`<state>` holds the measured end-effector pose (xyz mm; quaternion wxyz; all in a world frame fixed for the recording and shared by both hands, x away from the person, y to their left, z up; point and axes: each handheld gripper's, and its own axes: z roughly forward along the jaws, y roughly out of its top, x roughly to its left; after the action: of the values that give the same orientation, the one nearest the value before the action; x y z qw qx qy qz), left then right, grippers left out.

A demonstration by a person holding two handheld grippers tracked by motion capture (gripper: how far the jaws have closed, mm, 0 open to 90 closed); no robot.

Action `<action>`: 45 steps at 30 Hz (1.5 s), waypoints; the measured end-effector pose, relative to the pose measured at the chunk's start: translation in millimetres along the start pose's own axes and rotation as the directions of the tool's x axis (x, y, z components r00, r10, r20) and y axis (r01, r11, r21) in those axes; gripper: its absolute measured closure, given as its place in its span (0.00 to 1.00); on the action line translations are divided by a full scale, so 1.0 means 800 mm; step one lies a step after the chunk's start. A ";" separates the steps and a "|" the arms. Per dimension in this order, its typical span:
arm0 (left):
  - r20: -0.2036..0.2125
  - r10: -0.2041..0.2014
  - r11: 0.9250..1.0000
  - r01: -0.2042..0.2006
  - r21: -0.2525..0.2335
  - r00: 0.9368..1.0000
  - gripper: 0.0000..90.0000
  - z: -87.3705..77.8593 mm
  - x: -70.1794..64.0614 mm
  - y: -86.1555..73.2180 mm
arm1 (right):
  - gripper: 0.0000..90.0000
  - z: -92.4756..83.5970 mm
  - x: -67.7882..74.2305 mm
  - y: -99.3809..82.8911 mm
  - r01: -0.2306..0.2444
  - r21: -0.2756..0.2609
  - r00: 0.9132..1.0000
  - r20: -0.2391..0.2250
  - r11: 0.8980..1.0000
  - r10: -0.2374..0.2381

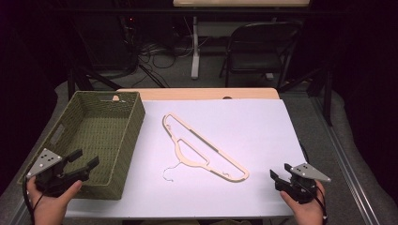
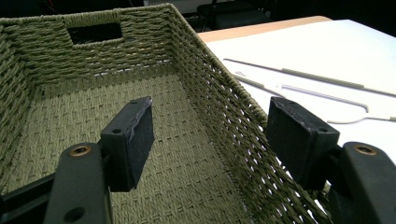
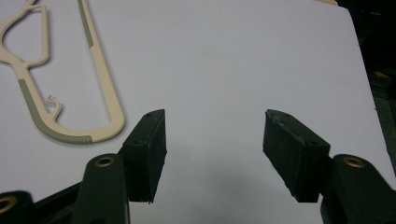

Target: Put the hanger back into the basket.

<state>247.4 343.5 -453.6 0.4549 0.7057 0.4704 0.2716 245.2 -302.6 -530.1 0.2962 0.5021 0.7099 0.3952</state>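
While both jaws stand spread and empty, the hanger (image 1: 202, 147) lies flat on the desk (image 1: 263, 126), just right of the basket (image 1: 119, 150). Left hand-held gripper (image 1: 84, 161) straddles the basket's right wall; right hand-held gripper (image 1: 279, 174) hovers right of the hanger, likely staged for pickup.

from the right gripper view the hanger (image 3: 105, 88) runs off the top left corner, its hook out of frame. the basket's (image 2: 205, 93) near wall is cut off below the left gripper view.
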 end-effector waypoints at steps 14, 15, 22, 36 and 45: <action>0.002 0.003 1.000 -0.002 -0.007 1.000 0.36 -0.002 -0.003 0.002 | 0.44 0.004 0.005 0.005 0.010 0.029 1.000 -0.007 1.000 -0.010; 0.003 0.002 1.000 -0.002 -0.006 1.000 0.36 -0.002 -0.003 0.002 | 0.44 0.004 0.005 0.006 0.015 0.035 1.000 -0.016 0.999 -0.014; 0.018 0.007 1.000 -0.007 0.006 1.000 0.36 0.002 -0.006 0.003 | 0.43 0.012 0.012 0.017 0.041 0.081 0.998 -0.050 0.996 -0.037; 0.032 0.011 1.000 -0.011 0.005 0.999 0.36 0.004 -0.012 0.006 | 0.42 0.028 0.037 0.070 0.126 0.129 0.984 -0.146 0.984 -0.107; 0.037 0.002 1.000 -0.002 0.008 0.999 0.36 0.004 -0.012 0.007 | 0.43 0.040 0.057 0.101 0.197 0.148 0.966 -0.196 0.969 -0.167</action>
<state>248.2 332.5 -449.7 0.4605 0.7128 0.4624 0.2570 295.5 -236.5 -478.3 0.2221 0.4192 0.8079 0.3498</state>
